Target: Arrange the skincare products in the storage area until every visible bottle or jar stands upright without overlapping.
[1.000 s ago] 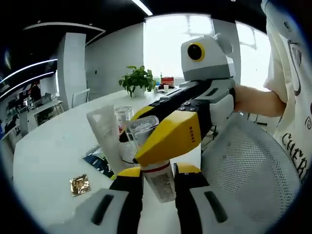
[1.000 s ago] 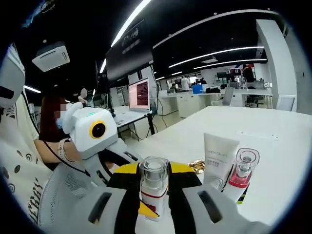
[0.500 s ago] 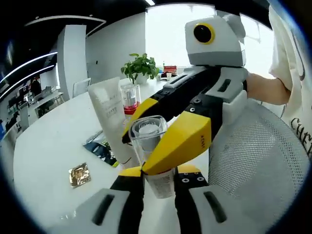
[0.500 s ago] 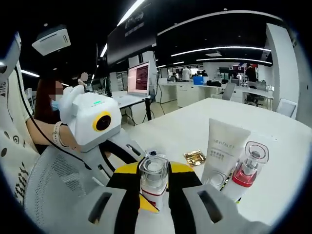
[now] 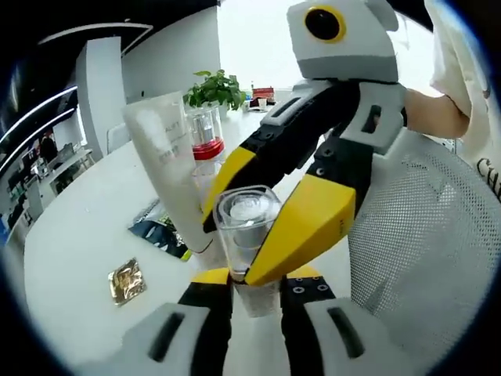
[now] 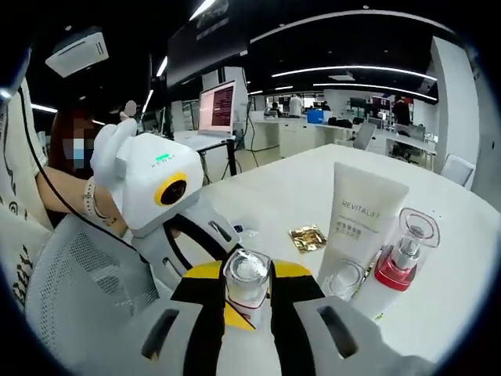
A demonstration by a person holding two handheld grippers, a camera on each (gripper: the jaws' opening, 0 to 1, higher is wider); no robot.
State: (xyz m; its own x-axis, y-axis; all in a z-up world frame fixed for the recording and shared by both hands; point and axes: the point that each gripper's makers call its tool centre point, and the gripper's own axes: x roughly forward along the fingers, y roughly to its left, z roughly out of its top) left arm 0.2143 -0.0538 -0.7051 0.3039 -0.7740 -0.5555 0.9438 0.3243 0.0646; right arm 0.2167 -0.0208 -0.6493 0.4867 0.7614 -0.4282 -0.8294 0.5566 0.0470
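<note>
Clear-capped bottle (image 5: 249, 227) is sitting squeezed between both grippers at once, upright above the white table (image 5: 78, 251). Left gripper (image 5: 254, 288) is clamping its lower body, jaws nearly closed on it, while the right gripper (image 6: 247, 291) is pinching the same bottle (image 6: 247, 280) up near the cap. White tube (image 6: 358, 227) and red-collared pump bottle (image 6: 405, 254) are standing upright just beside each other, with a gold foil packet (image 6: 308, 237) lying on the table near them.

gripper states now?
Left gripper: shut on the clear-capped bottle.
Right gripper: shut on the same bottle, at its cap.
</note>
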